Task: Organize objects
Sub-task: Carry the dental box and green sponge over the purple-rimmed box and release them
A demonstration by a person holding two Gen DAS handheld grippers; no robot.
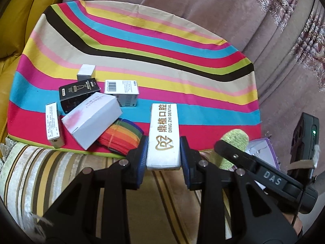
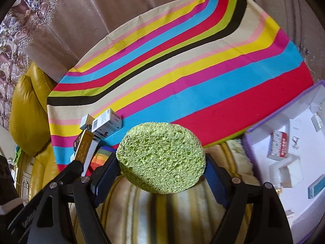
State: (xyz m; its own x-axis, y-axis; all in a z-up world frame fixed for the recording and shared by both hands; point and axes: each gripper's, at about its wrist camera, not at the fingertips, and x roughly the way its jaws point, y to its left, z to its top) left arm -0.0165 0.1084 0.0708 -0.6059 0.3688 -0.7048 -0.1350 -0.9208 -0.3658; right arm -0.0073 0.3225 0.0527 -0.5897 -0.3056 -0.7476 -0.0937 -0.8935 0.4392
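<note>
Boxes (image 1: 89, 109) cluttered beside rainbow pouch (image 1: 121, 136) on striped cloth (image 1: 162, 46).

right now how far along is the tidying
Partly done, by the look of it. Several small boxes already sit in the purple tray. In hand: the left tongs clamp the white dental box, and the right tongs hold the green sponge. Still left on the striped cloth: the black box, the barcode box and other small boxes, plus a rainbow pouch.

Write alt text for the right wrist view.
The right gripper clamps a round green sponge above a striped cushion. Small boxes lie at its left edge; a purple-rimmed tray sits at right.
</note>
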